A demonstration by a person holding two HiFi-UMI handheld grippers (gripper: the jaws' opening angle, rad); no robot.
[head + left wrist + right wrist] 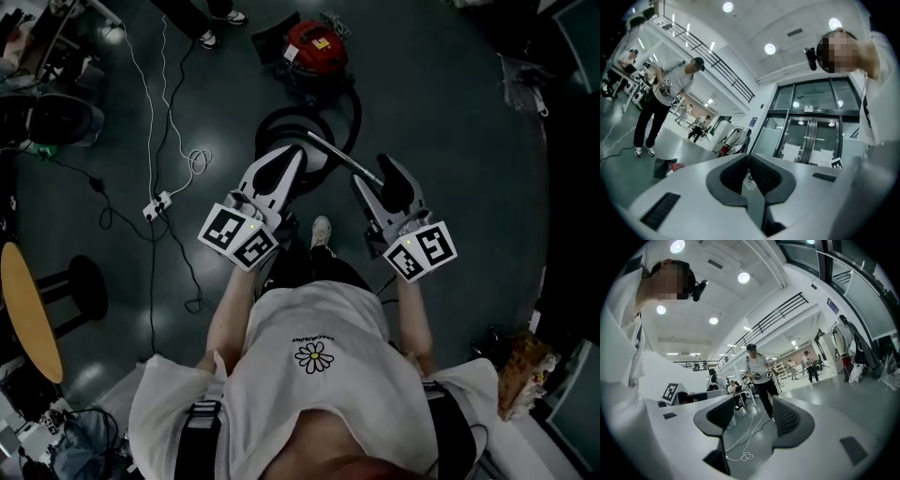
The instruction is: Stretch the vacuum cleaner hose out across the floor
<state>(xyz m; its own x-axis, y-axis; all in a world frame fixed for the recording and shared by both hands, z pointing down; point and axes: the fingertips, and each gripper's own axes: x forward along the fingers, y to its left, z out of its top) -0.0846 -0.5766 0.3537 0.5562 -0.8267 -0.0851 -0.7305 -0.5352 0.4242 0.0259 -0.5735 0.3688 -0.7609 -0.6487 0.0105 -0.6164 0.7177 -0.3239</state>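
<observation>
The red vacuum cleaner [314, 47] stands on the dark floor ahead of me. Its black hose [302, 124] lies coiled in loops just in front of it, and a metal wand [342, 159] slants across the coil. My left gripper [292, 159] is held level above the near edge of the coil, shut with nothing in it; in the left gripper view its pads [749, 169] meet. My right gripper [388, 169] hovers to the right of the wand, open and empty. In the right gripper view only floor and cables show between its fingers [787, 420].
A white power strip [157, 203] with long white and black cables lies at the left. A round wooden table [26, 309] and a black stool [82, 286] stand at the far left. A standing person's feet [211, 37] are beside the vacuum. Bags [525, 366] sit at the lower right.
</observation>
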